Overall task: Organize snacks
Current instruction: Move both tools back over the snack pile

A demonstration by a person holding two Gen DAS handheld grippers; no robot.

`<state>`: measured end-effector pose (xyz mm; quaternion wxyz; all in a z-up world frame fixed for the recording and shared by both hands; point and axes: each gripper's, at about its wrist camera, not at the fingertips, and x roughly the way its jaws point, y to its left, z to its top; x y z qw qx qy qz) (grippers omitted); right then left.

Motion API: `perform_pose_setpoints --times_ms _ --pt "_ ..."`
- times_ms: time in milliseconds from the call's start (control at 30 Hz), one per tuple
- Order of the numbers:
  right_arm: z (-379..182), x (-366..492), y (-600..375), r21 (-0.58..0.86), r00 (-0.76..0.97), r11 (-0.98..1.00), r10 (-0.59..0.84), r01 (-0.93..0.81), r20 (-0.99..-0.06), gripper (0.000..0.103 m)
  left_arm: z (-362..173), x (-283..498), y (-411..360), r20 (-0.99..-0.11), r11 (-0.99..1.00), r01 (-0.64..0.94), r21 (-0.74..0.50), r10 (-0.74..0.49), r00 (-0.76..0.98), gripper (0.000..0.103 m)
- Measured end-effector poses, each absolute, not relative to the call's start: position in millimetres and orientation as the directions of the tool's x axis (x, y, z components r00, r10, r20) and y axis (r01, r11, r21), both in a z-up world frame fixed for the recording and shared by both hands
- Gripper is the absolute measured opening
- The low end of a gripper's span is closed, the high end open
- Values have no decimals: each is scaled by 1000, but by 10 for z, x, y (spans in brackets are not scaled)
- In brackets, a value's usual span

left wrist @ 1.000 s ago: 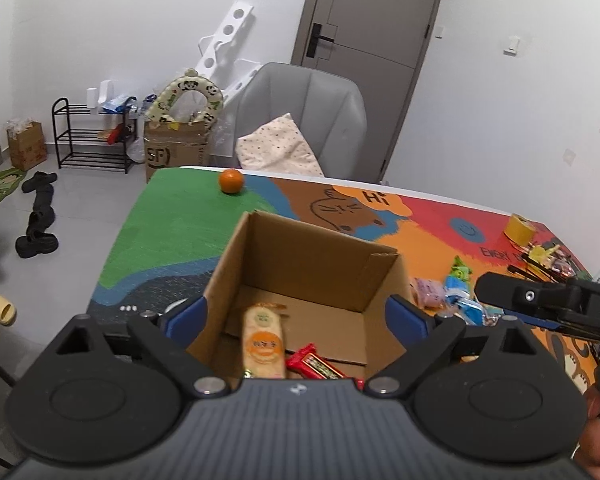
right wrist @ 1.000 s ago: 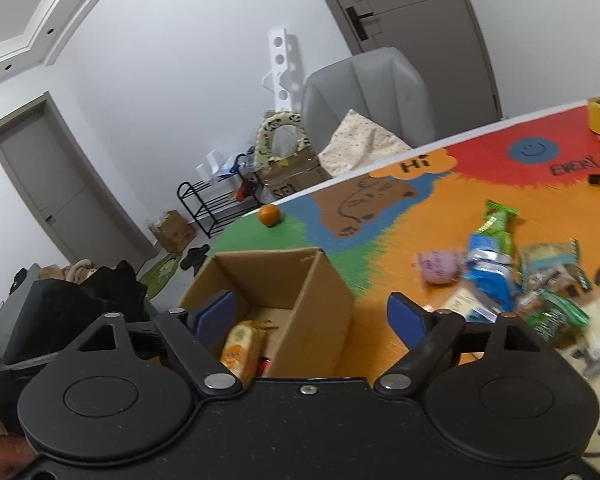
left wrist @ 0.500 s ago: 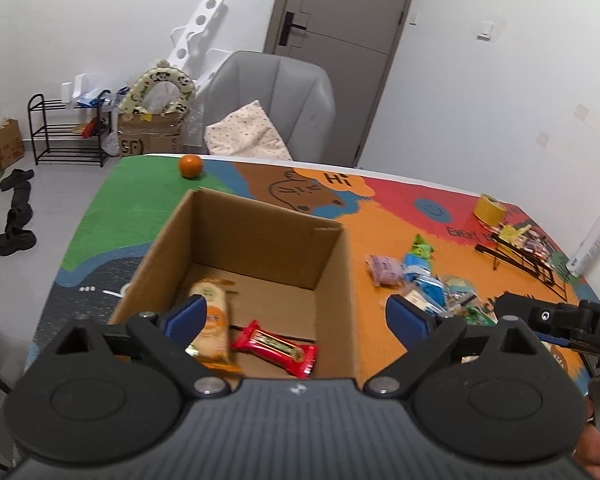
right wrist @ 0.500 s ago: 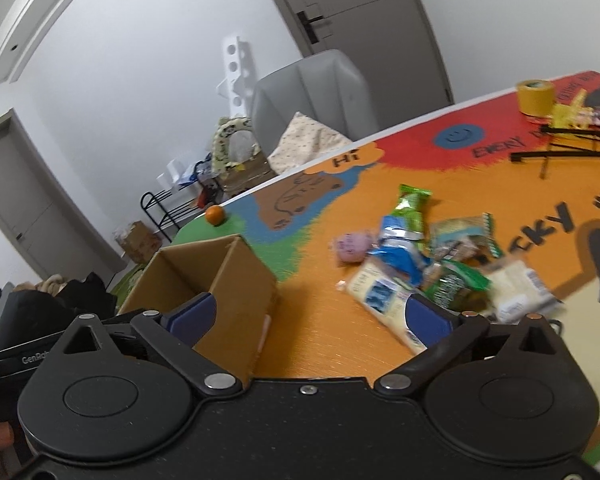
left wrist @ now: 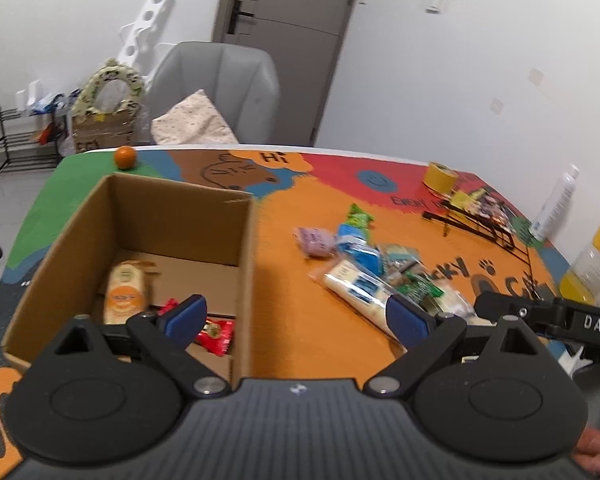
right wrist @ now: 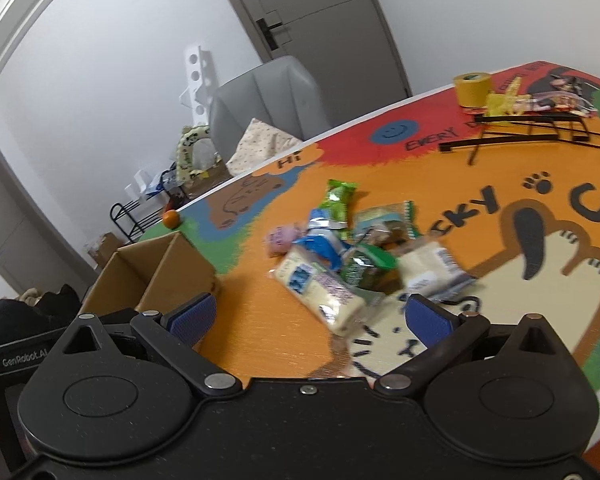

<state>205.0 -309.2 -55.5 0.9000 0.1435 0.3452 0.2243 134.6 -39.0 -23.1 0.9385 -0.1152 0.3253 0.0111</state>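
Note:
An open cardboard box stands on the colourful table mat. Inside lie an orange-labelled snack pack and a red wrapper. A heap of snack packets lies to the box's right, with a long cream pack with a blue label nearest. My left gripper is open and empty above the box's right wall. My right gripper hangs open and empty just short of the heap.
An orange fruit sits at the far table edge. A yellow tape roll, a black wire rack and more packets stand at the far right. A white bottle and a yellow bottle are at the right edge. A grey chair is behind the table.
Both grippers have swung right, away from the box towards the snack heap. The right gripper's jaws have widened. The heap is now closer and more central in the right wrist view.

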Motion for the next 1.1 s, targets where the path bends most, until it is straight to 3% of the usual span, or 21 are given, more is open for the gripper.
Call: perform_pose_setpoints --times_ms 467,733,1100 --pt "-746 1960 -3416 374 682 886 454 -275 -574 102 -376 1420 -794 -636 974 -24 -227 -130 761 95" --pt "-983 1938 -3355 365 637 884 464 -292 -616 79 -543 1425 -932 -646 970 12 -242 -170 744 93" --pt "-1163 1938 -3198 360 590 877 481 -319 -648 67 -662 1390 -1013 -647 966 41 -255 -202 735 80"
